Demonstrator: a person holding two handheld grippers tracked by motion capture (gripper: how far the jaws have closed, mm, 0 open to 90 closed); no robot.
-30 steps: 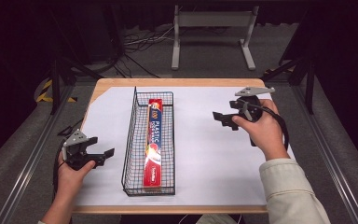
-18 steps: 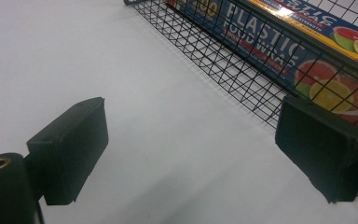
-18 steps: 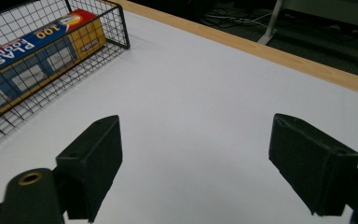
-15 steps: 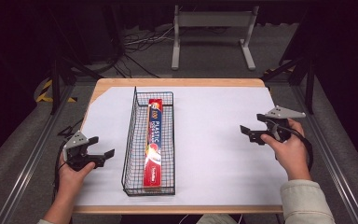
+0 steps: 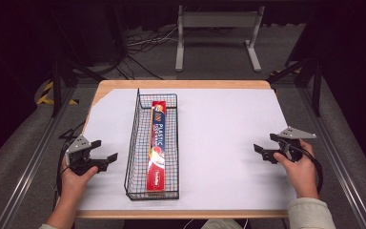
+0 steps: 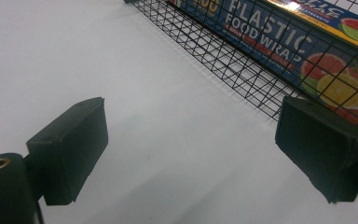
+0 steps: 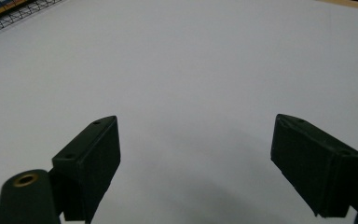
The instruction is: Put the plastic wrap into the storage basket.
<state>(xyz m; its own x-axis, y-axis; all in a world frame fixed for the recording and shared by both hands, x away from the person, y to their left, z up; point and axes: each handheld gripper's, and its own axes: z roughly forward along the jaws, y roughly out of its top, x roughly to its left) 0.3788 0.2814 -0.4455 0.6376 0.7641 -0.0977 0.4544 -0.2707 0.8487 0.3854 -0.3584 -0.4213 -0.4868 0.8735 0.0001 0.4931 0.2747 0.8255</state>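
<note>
A long red and blue box of plastic food wrap (image 5: 157,143) lies lengthwise inside a black wire basket (image 5: 134,138) on the left half of the white table. My left gripper (image 5: 104,150) rests low near the table's left edge, open, jaws toward the basket's side with nothing between them. In the left gripper view the basket mesh (image 6: 223,60) and the box (image 6: 279,39) lie just beyond the wide-apart jaws. My right gripper (image 5: 266,146) is held at the table's right edge, open and empty, jaws pointing left. The right gripper view looks over bare white table (image 7: 191,70).
The white sheet (image 5: 224,138) covers most of the wooden table, whose rim (image 5: 181,84) shows at the back. Beyond the table stand a grey metal frame (image 5: 217,21) and floor cables (image 5: 138,45). A basket corner (image 7: 9,16) appears at the right gripper view's top left.
My right gripper has moved from the table's back right, forward and outward to the right edge, still open. The left gripper, basket and box have stayed put.
</note>
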